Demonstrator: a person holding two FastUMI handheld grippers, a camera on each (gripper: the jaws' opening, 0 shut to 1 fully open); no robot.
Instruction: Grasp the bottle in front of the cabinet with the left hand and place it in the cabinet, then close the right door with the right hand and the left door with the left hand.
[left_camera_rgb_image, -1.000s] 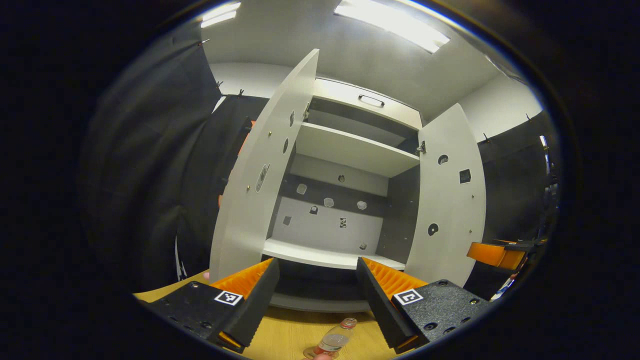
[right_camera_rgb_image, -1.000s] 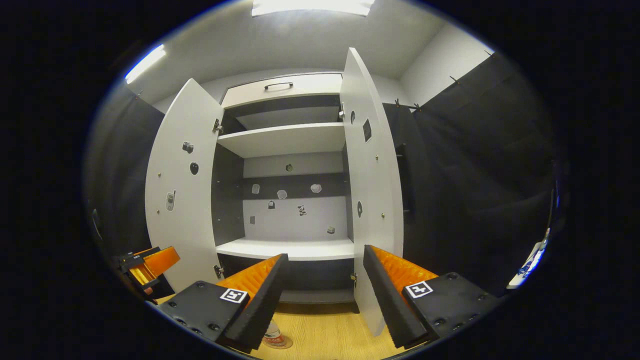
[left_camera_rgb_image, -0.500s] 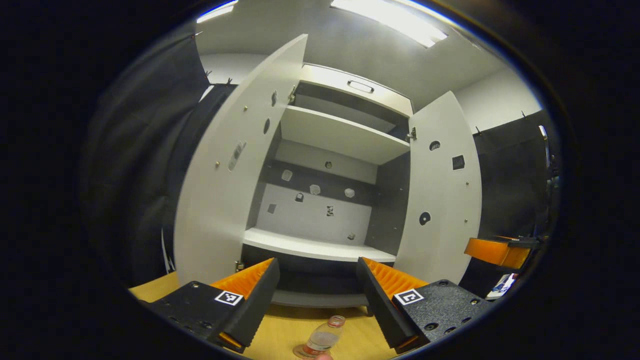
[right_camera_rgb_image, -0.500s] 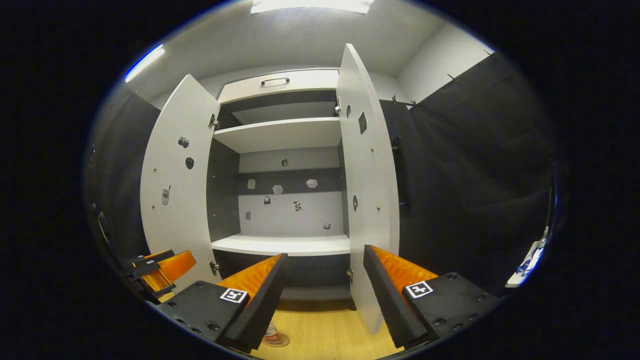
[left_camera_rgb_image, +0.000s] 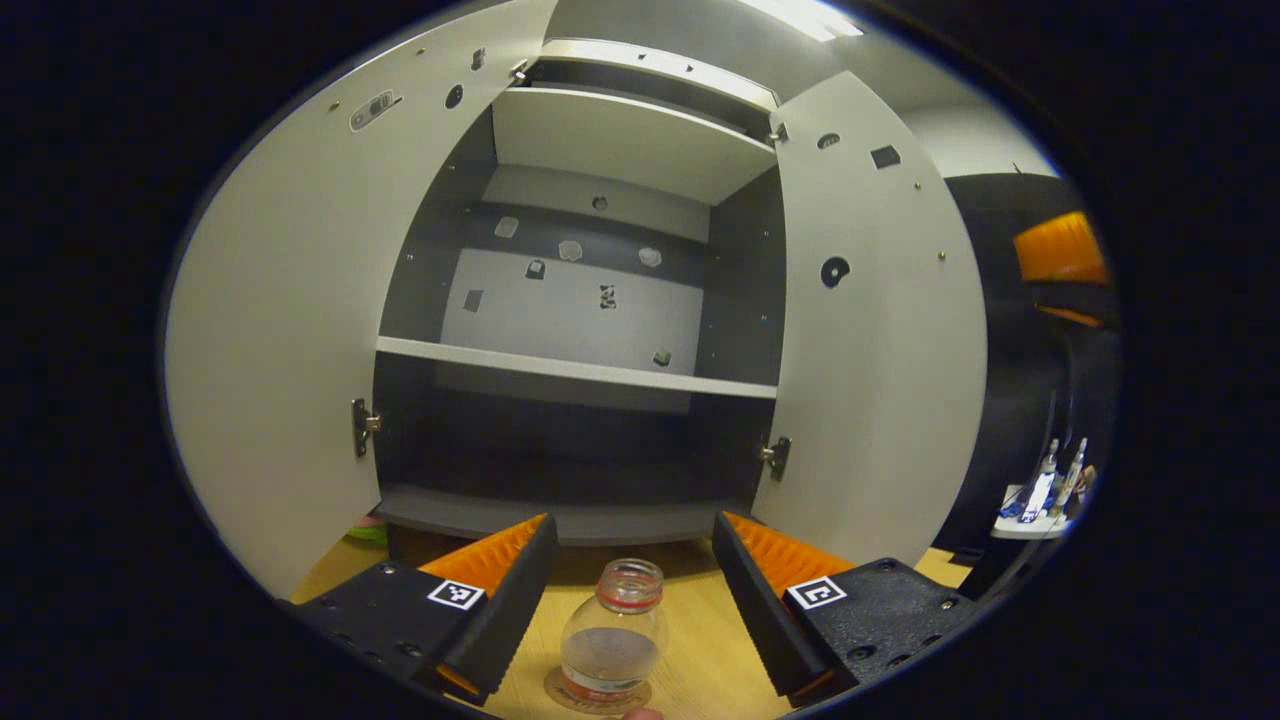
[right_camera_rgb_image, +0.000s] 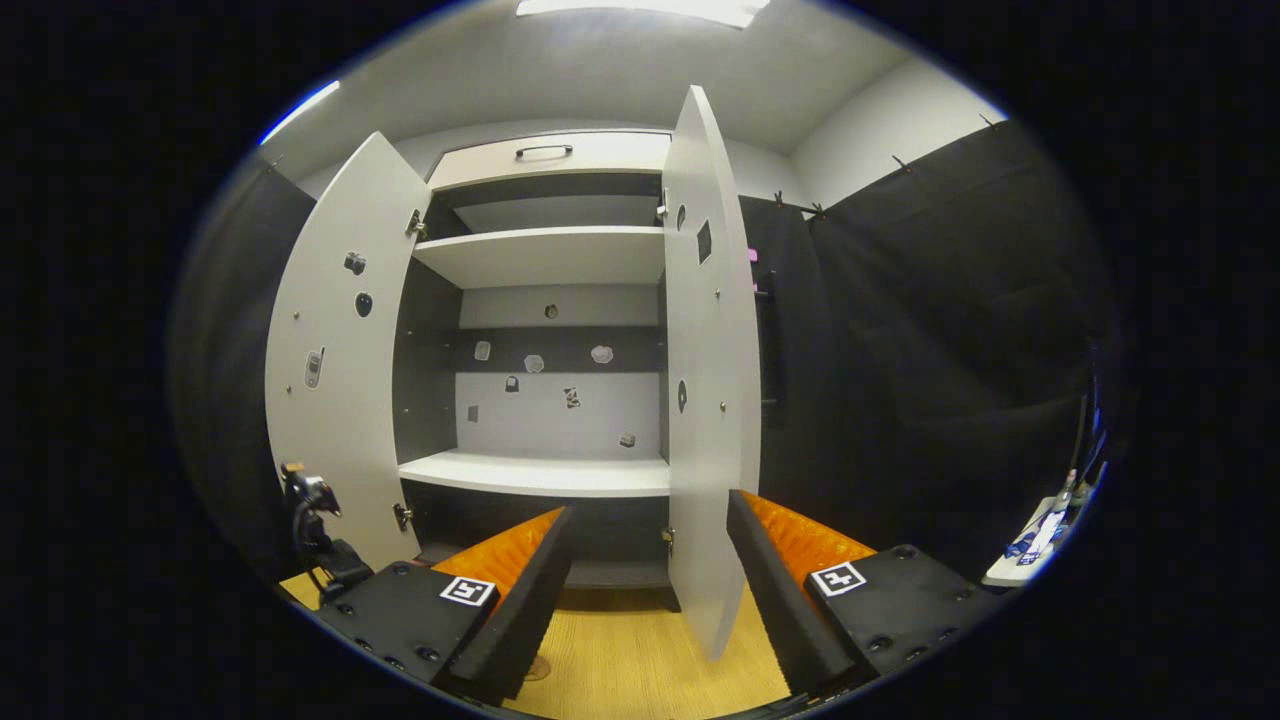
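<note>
A clear bottle (left_camera_rgb_image: 612, 640) with a red ring at its neck stands upright on the wooden surface (left_camera_rgb_image: 700, 670) in front of the cabinet. My left gripper (left_camera_rgb_image: 632, 522) is open, low over the wood; the bottle stands between its fingers with a gap on each side. The white cabinet has both doors swung out: left door (left_camera_rgb_image: 270, 330), right door (left_camera_rgb_image: 880, 330), with a white shelf (left_camera_rgb_image: 575, 368) and a dark lower compartment (left_camera_rgb_image: 560, 450) inside. My right gripper (right_camera_rgb_image: 650, 505) is open and holds nothing, just before the right door's edge (right_camera_rgb_image: 705, 400). It also appears far right (left_camera_rgb_image: 1060, 250).
The left door (right_camera_rgb_image: 335, 350) stands wide in the right gripper view, with a black part of the other tool (right_camera_rgb_image: 310, 510) below it. A small stand with several items (left_camera_rgb_image: 1045, 490) is off to the right. An upper shelf (right_camera_rgb_image: 550, 255) and a top drawer (right_camera_rgb_image: 545, 155) sit above.
My left gripper has dropped and tilted down toward the bottle, which now stands large between its fingers. My right gripper has drifted slightly toward the right door's edge.
</note>
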